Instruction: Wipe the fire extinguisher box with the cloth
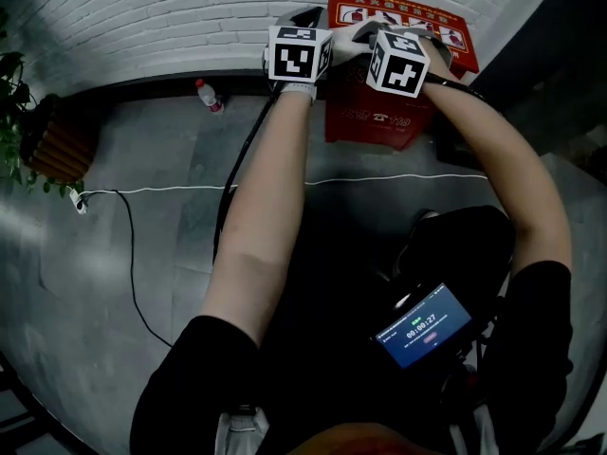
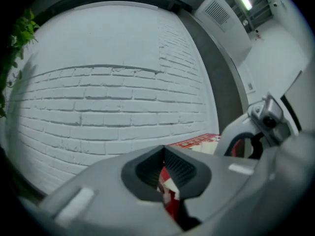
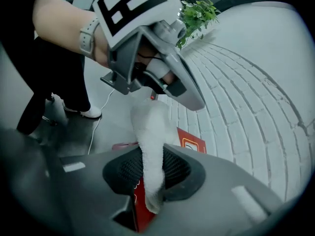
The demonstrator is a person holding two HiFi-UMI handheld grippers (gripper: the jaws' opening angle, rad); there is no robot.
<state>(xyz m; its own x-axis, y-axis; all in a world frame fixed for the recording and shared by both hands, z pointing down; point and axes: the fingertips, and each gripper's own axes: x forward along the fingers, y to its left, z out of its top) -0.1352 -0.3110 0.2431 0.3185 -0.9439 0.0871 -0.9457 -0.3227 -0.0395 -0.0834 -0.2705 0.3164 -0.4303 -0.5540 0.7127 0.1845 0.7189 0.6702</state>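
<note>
The fire extinguisher box (image 1: 379, 117), red with printed labels, is seen standing on the grey floor (image 1: 171, 245) against the white brick wall (image 1: 142, 17). Both grippers are held close together just above its top. The fingers of the right gripper (image 3: 150, 168) are clamped on a white cloth (image 3: 150, 151). The cloth is pinched between the ribbed pads, with a short end hanging below them in front of the red box and a longer part rising toward the left gripper. Whether that upper end touches the left gripper cannot be told. The fingers of the left gripper (image 2: 165, 156) are brought together at their tips, and nothing is seen gripped between them; only a strip of the red box is visible through the gap beneath. A small bottle with a red cap (image 1: 209, 95) is seen on the floor beside the wall, well to the left of the box. A white cable (image 1: 190, 190) is laid across the floor, and a leafy plant (image 1: 11, 112) is found at the far left.
</note>
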